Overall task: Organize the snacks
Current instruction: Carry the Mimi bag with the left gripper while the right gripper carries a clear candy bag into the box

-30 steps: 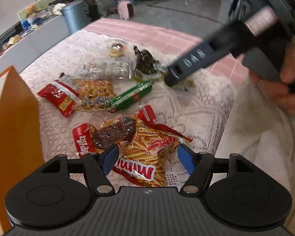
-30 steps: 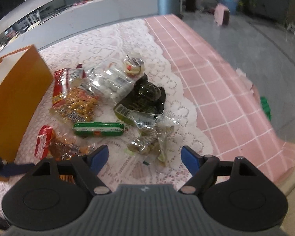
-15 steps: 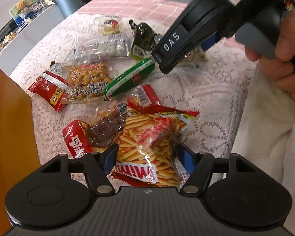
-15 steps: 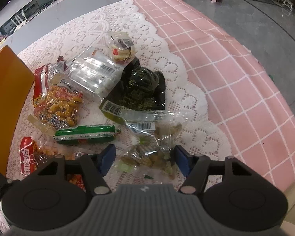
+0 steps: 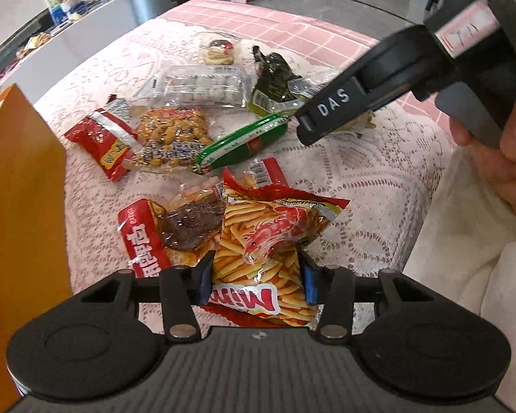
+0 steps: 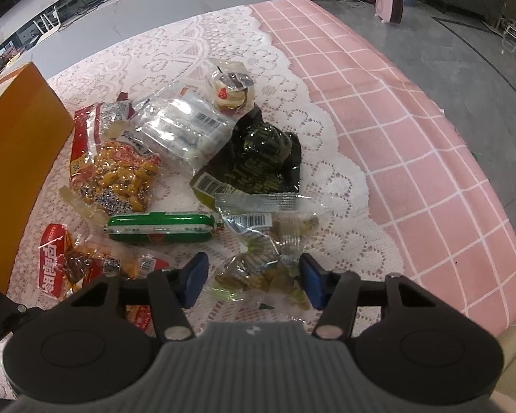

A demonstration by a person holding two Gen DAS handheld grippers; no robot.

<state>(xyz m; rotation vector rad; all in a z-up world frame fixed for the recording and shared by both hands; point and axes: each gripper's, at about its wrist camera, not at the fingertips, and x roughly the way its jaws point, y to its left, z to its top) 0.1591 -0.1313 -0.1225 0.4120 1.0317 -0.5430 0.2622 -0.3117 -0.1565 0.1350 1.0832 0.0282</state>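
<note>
Crinkled snack packets (image 5: 175, 137) lie scattered flat on the lace cloth (image 5: 378, 172).

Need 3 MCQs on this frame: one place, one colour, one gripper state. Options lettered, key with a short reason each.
1. Where does the green sausage stick lie?
A. inside the orange box
B. on the lace cloth, among the other snacks
C. on the floor

2. What colour is the box at the left edge of the table?
A. orange
B. blue
C. white

3. What sits between the left gripper fingers?
A. nothing
B. the green sausage stick
C. the red Mimi fries bag

Key: B, it rests on the lace beside the peanut pack; A, its wall is plain orange in both views; C, the blue pads, which have just been closing, flank and press the bag's sides.
</note>
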